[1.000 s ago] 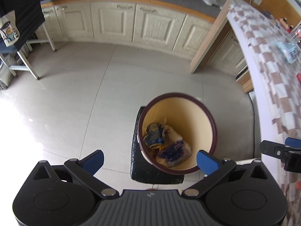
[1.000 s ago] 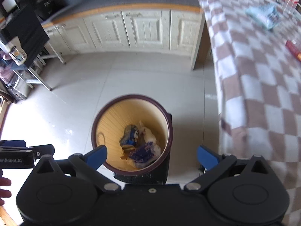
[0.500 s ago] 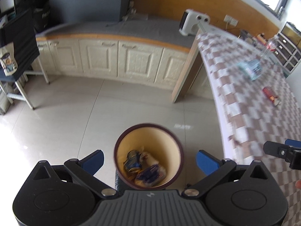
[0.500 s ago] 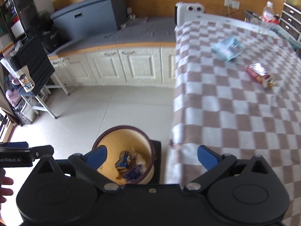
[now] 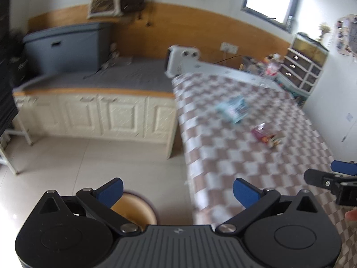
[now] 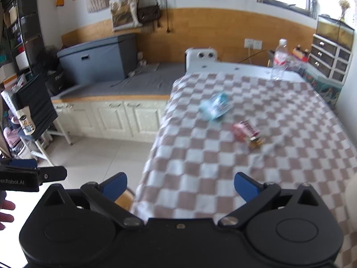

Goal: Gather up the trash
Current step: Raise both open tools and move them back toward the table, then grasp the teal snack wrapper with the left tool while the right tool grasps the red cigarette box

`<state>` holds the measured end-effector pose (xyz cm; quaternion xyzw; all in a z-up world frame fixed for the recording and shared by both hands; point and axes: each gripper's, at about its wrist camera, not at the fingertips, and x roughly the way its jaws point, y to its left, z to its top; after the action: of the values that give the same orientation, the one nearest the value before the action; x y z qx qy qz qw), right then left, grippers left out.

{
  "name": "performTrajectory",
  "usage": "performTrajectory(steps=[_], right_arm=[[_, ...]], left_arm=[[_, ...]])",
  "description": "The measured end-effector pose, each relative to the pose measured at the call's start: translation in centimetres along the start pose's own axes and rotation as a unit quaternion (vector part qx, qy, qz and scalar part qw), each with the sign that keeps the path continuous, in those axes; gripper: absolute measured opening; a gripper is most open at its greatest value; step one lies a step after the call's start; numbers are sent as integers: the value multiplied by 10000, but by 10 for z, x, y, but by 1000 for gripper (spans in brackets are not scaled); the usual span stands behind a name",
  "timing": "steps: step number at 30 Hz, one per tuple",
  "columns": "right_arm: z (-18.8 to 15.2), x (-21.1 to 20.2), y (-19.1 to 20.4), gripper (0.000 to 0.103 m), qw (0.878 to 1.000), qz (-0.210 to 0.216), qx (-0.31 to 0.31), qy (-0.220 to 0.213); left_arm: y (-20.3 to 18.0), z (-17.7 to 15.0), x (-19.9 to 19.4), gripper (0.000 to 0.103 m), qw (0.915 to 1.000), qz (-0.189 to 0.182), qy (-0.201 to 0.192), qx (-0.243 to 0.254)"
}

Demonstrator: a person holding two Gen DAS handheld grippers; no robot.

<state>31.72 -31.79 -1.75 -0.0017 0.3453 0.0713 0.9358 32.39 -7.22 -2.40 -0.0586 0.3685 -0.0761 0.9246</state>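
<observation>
Trash bin (image 5: 136,207) interior hidden behind spread, empty tongs (image 5: 177,192)

Two wrappers (image 6: 214,108) (image 6: 245,130) lie on the table (image 6: 290,120); bin (image 5: 136,210) left below.

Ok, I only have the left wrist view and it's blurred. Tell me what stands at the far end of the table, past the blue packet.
Observer: A clear plastic bottle stands upright there, at the far edge of the checked cloth.
Operator: Now check the right gripper for me.
Observer: The right gripper is open wide, with nothing between its fingers.
Operator: Find the hand holding the left gripper.
Observer: Part of that hand shows at the right wrist view's left edge, just below the left gripper.
</observation>
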Motion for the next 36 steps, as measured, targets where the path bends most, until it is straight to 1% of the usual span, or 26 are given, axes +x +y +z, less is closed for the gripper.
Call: performTrajectory(steps=[7, 10, 12, 16, 20, 23, 26, 28, 30, 33, 36], right_arm=[[18, 8, -60, 103, 9994, -171, 24, -291], [26, 20, -83, 103, 9990, -189, 62, -389], [33, 32, -99, 103, 9987, -243, 62, -439], [44, 61, -127, 103, 9977, -453, 83, -491], [52, 98, -152, 103, 9969, -595, 185, -488], [54, 129, -166, 103, 9968, -626, 161, -468], [53, 160, -175, 103, 9979, -512, 108, -390], [50, 178, -180, 103, 9984, -439, 63, -339], [47, 196, -182, 103, 9991, -329, 12, -262], [42, 218, -182, 103, 9996, -185, -110, -171], [38, 236, -179, 103, 9996, -57, -261, -43]], left_arm=[[-64, 49, 33, 103, 9976, -328, -383, 477], [-88, 73, 55, 103, 9945, -514, -520, 746], [-103, 89, 73, 103, 9909, -707, -587, 988], [-131, 115, 114, 103, 9841, -958, -513, 1407], [-152, 139, 163, 103, 9824, -1128, -313, 1453], [-162, 155, 207, 103, 9867, -1151, 9, 1147], [-166, 167, 255, 103, 9899, -1206, 416, 621], [-163, 173, 281, 103, 9911, -1193, 560, 192], [-159, 178, 303, 103, 9918, -1097, 590, -271], [-153, 183, 335, 103, 9903, -894, 748, -759], [-141, 184, 362, 103, 9861, -588, 890, -1274]])
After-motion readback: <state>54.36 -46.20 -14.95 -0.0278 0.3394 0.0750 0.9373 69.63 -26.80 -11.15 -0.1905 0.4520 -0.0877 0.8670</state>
